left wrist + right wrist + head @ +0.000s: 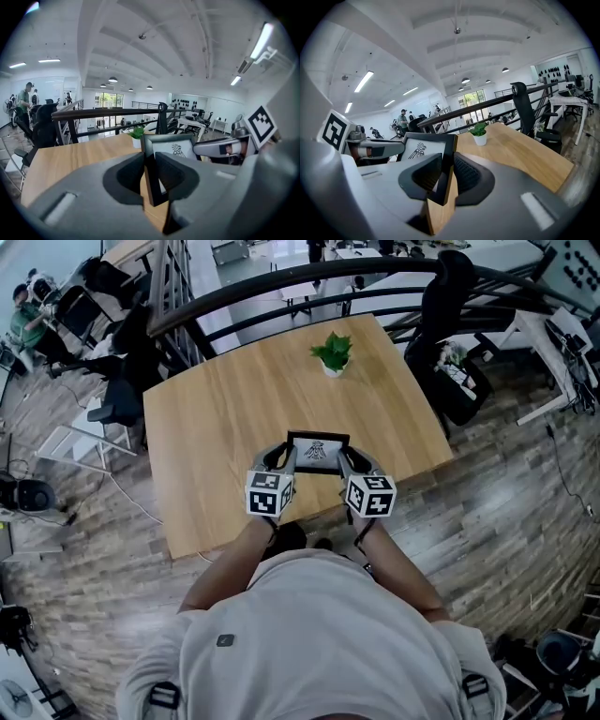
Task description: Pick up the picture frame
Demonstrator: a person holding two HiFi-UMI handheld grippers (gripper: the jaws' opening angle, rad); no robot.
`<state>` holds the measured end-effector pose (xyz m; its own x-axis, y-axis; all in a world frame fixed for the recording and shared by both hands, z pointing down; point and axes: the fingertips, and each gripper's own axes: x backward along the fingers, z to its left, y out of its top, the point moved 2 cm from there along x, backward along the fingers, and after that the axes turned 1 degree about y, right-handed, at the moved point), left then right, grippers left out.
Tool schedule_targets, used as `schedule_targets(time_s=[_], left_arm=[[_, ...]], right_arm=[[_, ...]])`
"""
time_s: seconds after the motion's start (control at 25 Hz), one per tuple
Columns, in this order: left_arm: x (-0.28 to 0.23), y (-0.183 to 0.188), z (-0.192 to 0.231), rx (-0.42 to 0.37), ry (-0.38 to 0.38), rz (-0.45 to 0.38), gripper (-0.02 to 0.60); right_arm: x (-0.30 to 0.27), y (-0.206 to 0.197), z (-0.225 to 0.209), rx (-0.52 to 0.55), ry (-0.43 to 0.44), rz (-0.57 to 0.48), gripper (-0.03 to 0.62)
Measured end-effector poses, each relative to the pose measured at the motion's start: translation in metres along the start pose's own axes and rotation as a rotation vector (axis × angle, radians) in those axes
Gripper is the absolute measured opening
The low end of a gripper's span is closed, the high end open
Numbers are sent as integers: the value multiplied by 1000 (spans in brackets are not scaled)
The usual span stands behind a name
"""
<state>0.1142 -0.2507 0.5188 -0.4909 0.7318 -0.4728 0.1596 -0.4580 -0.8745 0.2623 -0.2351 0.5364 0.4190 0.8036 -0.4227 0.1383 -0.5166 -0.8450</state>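
Observation:
A black picture frame with a white print hangs above the near part of the wooden table, held between both grippers. My left gripper is shut on the frame's left side, its pads pressing both faces. My right gripper is shut on the frame's right side the same way. In the left gripper view the print faces me, with the right gripper beyond it. The right gripper view shows the print and the left gripper past it.
A small potted plant stands at the table's far side. A dark railing runs behind the table, with an office chair at the right and another at the left. People sit at far left.

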Motion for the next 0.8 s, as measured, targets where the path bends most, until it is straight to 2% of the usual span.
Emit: schedule_targets(time_s=[0.2,0.44,0.8], left_arm=[[8,6,-8,-8,-8,-17,80],[22,9,1,-22,-22,-38,80],[81,0,60,-16,-32,-60,80]], right_arm=[[13,6,2,0,-4,-23,91],[14,5,19,-5,-19,-36,91],[3,-2,102,6,-24,-59,91]])
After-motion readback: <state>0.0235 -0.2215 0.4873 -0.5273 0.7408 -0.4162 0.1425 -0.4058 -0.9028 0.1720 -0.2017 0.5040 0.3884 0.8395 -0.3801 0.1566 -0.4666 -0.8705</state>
